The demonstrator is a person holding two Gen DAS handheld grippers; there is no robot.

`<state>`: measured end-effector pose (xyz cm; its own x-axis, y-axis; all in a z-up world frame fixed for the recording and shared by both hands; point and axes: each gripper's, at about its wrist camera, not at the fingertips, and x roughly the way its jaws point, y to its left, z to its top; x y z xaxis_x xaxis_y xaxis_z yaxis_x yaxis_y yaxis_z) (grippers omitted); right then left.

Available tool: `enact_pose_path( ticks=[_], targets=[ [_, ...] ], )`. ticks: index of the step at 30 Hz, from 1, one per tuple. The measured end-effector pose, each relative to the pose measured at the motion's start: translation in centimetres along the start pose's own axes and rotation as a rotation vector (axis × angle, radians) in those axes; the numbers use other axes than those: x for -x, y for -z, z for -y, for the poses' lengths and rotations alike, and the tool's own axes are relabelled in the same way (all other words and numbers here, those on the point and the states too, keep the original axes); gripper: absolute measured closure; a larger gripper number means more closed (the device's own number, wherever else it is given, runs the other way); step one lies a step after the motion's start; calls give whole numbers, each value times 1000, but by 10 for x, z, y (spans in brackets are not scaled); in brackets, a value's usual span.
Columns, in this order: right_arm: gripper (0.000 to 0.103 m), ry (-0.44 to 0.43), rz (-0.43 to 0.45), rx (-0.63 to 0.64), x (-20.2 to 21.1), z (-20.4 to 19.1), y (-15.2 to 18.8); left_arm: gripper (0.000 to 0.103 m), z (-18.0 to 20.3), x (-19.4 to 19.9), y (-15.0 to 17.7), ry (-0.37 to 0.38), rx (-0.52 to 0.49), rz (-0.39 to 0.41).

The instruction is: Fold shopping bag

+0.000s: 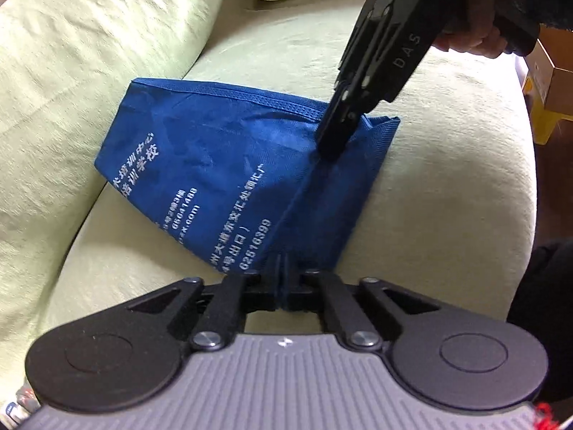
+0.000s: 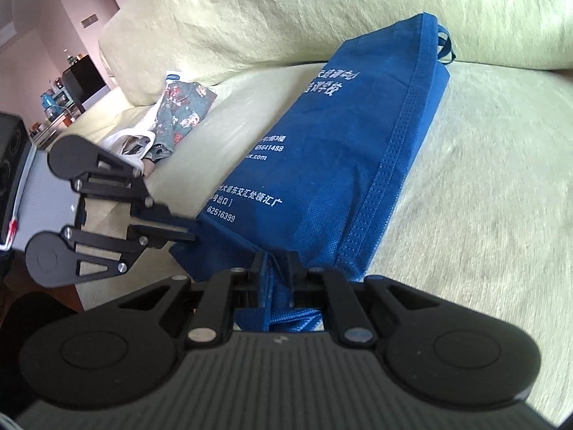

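On the pale green sofa (image 2: 483, 179), I hold the blue shopping bag (image 2: 340, 150) by its near edge: my left hand-held gripper (image 1: 283, 279) pinches one corner, my right hand-held gripper (image 2: 277, 279) pinches the other. The bag's long axis runs away from both, toward the sofa's back cushion (image 2: 286, 10). Neither is clearly nearer; the fold likely goes forward along that axis.

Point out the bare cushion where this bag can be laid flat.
Bare seat cushion lies right of the blue bag, toward the front edge. Crowded: floral cloth on the bag's other side, where the left gripper pinches the corner.
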<state>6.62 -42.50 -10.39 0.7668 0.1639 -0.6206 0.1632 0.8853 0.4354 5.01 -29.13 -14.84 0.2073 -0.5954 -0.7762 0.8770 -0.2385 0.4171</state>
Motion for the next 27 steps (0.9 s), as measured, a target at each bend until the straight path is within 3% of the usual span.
enact_pose_path(
  ticks=[6, 8, 9, 10, 12, 17, 20, 24, 27],
  targets=[
    [97, 55, 61, -25, 0, -6, 11, 103, -6, -3, 0, 6, 122, 1],
    [97, 58, 73, -36, 0, -6, 12, 103, -8, 4, 1, 1, 105, 14],
    [98, 58, 76, -44, 1, -6, 13, 98, -5, 13, 3, -19, 57, 27],
    [98, 59, 77, -44, 1, -6, 12, 85, 0, 22, 7, -45, 1, 39],
    [98, 64, 74, -29, 1, -7, 12, 77, 9, 35, 12, -92, -106, 56],
    [98, 52, 85, -34, 2, -5, 13, 74, 46, 29, 24, -199, -479, 21],
    [97, 58, 89, -34, 2, -6, 14, 59, 59, 15, 24, -233, -638, 10],
    [97, 55, 92, -33, 2, -6, 14, 57, 67, 0, 23, -288, -765, 9],
    [97, 50, 91, -28, 2, -5, 14, 59, 66, -7, 19, -286, -809, 2]
  ],
)
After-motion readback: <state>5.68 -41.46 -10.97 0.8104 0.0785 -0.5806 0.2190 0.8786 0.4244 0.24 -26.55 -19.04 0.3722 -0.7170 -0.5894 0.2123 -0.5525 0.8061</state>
